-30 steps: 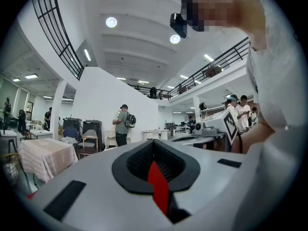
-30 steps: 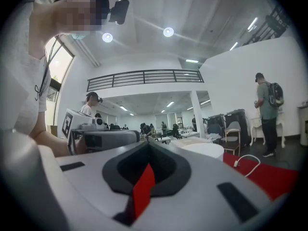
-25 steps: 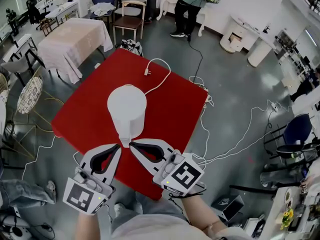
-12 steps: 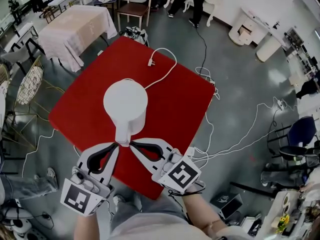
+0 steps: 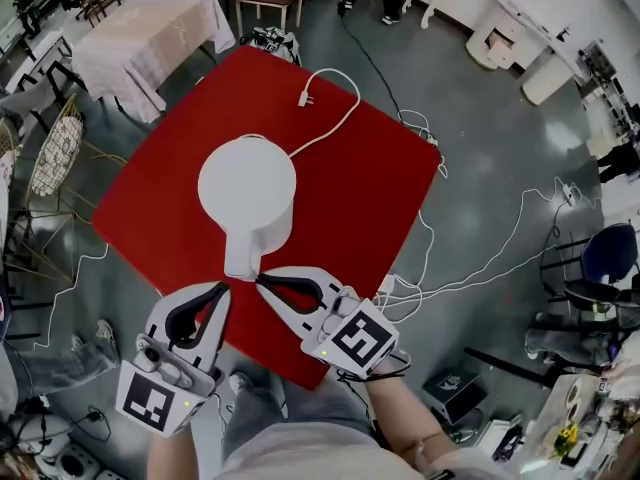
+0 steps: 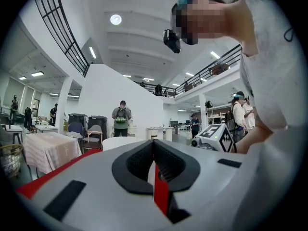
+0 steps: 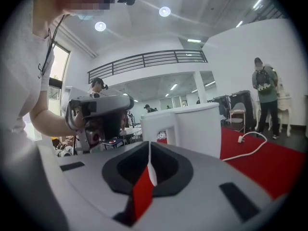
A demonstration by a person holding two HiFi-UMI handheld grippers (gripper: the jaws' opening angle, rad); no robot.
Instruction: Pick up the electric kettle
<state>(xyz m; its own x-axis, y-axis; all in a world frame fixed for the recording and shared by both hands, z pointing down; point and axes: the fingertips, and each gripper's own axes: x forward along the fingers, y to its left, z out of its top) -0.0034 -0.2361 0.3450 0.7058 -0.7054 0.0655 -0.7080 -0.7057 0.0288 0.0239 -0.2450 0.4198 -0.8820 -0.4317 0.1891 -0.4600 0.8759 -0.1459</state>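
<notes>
Nearest you, 2 grippers. Left gripper [image 5: 224, 288]: jaws together, empty. Right gripper [image 5: 260, 279]: jaws together, empty. Both tips flank the near end of the handle [image 5: 240, 256]. 1 electric kettle [image 5: 247, 184] stands upright mid red table [image 5: 360, 208], handle pointing near. 1 cord [image 5: 327, 131] trails far right.

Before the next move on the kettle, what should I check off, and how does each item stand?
1. Kettle upright on table: ok.
2. Handle turned toward the grippers: ok.
3. Left gripper open for the handle: not ok, shut and empty.
4. Right gripper open for the handle: not ok, shut and empty.
5. Plug loose on table, not in a socket: ok.
6. Gripper tips clear of handle: cannot tell.
</notes>
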